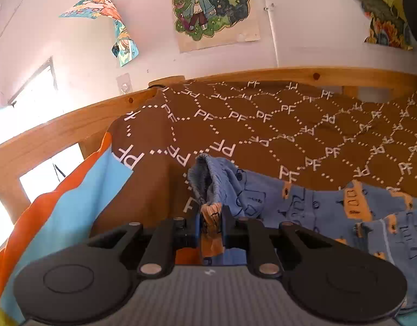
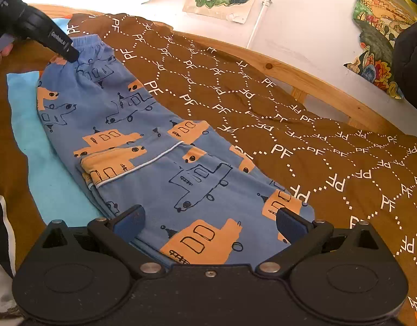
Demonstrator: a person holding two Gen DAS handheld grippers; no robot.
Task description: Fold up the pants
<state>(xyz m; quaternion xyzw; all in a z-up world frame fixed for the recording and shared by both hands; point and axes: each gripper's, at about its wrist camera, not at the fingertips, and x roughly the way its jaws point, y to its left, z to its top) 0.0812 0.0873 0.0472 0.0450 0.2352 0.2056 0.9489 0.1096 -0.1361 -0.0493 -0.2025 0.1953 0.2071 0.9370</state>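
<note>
A: How do the pants look?

B: The pyjama pants are blue, with orange vehicles and the same vehicles drawn in dark outline. They lie flat on the brown bedspread, which has a white "PF" pattern, and partly on a light blue cloth at the left. The waistband is far left, gathered and wrinkled. One leg end with a white seam line is folded back onto the middle.

A: And the left gripper?

B: It is clamped on the waistband edge; blue and orange fabric is pinched between its fingers and raised a little from the bed. In the right wrist view it comes from the far left.

A: The right gripper?

B: Its fingers are wide apart over the near end of the pants. I cannot tell if they touch the fabric.

A: Behind?

B: A wooden bed rail and a white wall with posters.
</note>
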